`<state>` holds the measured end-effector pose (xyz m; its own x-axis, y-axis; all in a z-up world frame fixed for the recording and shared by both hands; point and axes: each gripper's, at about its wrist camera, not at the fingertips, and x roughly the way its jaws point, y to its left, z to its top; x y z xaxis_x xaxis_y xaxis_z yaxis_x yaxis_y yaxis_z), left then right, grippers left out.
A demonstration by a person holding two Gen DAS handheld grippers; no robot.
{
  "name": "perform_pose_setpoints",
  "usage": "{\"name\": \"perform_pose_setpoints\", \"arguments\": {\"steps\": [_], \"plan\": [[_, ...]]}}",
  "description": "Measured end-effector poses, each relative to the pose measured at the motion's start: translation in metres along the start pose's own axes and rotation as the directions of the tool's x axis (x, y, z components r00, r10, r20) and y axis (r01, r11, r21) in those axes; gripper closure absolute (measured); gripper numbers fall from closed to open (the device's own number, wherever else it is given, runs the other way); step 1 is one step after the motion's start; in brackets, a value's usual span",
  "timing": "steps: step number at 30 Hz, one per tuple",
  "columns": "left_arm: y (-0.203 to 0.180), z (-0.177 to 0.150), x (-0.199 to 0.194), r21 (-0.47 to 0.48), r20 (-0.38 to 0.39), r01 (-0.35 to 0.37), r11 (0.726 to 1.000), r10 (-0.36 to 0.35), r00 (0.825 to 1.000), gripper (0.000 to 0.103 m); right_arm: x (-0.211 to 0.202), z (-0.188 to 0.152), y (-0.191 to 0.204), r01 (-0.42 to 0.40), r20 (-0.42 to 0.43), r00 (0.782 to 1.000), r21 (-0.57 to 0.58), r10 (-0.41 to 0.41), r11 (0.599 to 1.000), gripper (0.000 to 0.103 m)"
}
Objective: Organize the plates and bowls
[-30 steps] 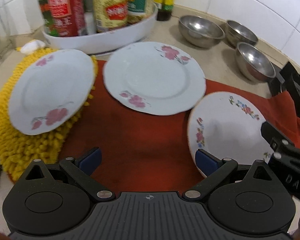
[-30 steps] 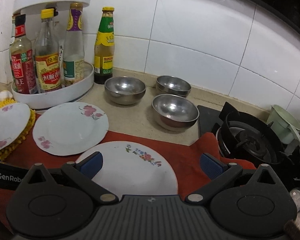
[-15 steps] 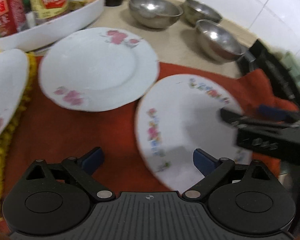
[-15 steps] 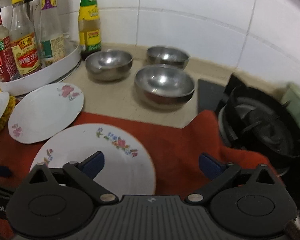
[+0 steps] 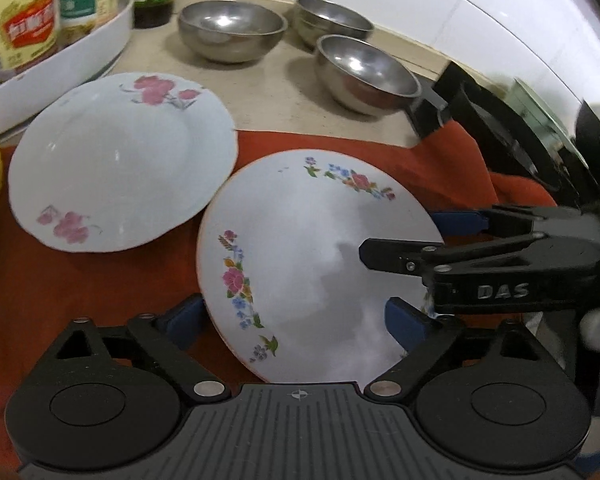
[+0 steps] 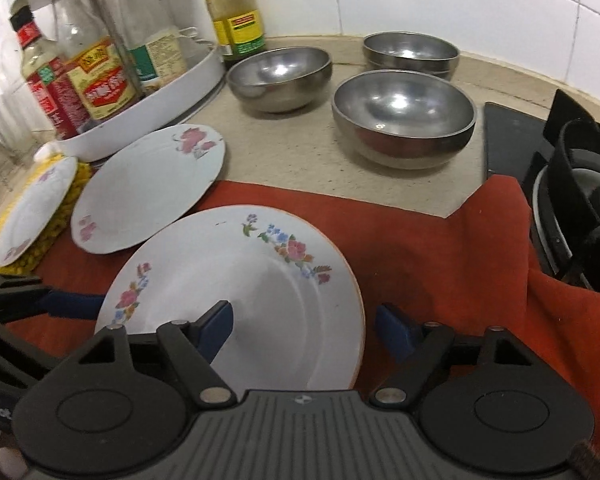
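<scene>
Multicolour-flower plate [image 6: 236, 296] flat on red cloth [image 6: 440, 264] — stiff, glazed, slippery, breakable. My right claw [image 6: 304, 326] closing astride near-right rim, not pinching yet; left claw [image 5: 296, 322] open. Grip rim.

Black ribbed tongs [image 5: 296, 320], blue pads [image 5: 406, 326], silver screws; other tongs [image 6: 304, 326] marked "DAS".

Both wrist cams close, angled down; share multicolour-flower plate [image 5: 320, 248] [image 6: 260, 280], opposite sides.

plates [image 6: 236, 292] on cloth [image 6: 440, 264] — bowls [image 6: 404, 114] behind
</scene>
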<state>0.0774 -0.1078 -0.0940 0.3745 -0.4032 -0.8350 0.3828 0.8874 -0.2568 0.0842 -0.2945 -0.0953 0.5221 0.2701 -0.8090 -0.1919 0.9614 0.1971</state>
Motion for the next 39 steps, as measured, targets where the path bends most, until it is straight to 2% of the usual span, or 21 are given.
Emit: {"name": "perform_pose_setpoints", "arguments": {"steps": [3,8,12,16,18,21,24,30,33,39], "plan": [[-0.005,-0.001,0.004,0.041,0.013,-0.015,0.999,0.015,1.0,0.001,-0.003,-0.002,-0.005,-0.079,-0.006,0.997,0.014,0.079,0.997,0.028],[-0.008,-0.005,0.003,0.024,0.006,-0.033,0.999,0.032,0.999,0.001,-0.005,-0.002,-0.011,-0.116,-0.004,0.993,0.027,0.116,0.993,0.028],[-0.019,-0.013,-0.001,0.029,-0.015,-0.016,0.999,0.016,1.0,0.001,-0.011,-0.004,-0.016,-0.148,-0.027,0.988,0.037,0.149,0.988,0.028],[-0.022,-0.019,-0.003,0.034,-0.002,-0.03,0.999,0.03,1.0,0.009,-0.018,-0.009,-0.025,-0.161,-0.044,0.986,0.036,0.162,0.986,0.028],[-0.014,-0.018,-0.009,0.005,0.005,-0.035,0.999,0.035,0.999,0.013,-0.018,-0.009,-0.027,-0.168,-0.045,0.985,0.028,0.169,0.985,0.028],[0.001,-0.014,-0.027,-0.049,0.052,-0.101,0.994,0.103,0.993,0.012,-0.019,-0.006,-0.025,-0.159,-0.047,0.986,0.019,0.159,0.987,0.028],[0.023,-0.003,-0.041,-0.15,0.088,-0.107,0.983,0.121,0.989,0.01,-0.03,0.003,-0.025,-0.127,0.022,0.992,-0.013,0.127,0.992,0.028],[0.063,0.022,-0.038,-0.352,0.071,-0.123,0.928,0.158,0.985,0.01,-0.029,0.044,-0.012,-0.152,0.106,0.982,-0.071,0.159,0.986,0.028],[0.074,0.027,-0.031,-0.382,0.057,-0.134,0.914,0.168,0.984,0.01,-0.011,0.067,0.0,-0.196,0.097,0.974,-0.087,0.204,0.977,0.028],[0.095,0.035,-0.013,-0.452,0.044,-0.113,0.885,0.149,0.988,0.008,0.05,0.111,0.019,-0.197,0.005,0.98,-0.045,0.198,0.979,0.029]]}}
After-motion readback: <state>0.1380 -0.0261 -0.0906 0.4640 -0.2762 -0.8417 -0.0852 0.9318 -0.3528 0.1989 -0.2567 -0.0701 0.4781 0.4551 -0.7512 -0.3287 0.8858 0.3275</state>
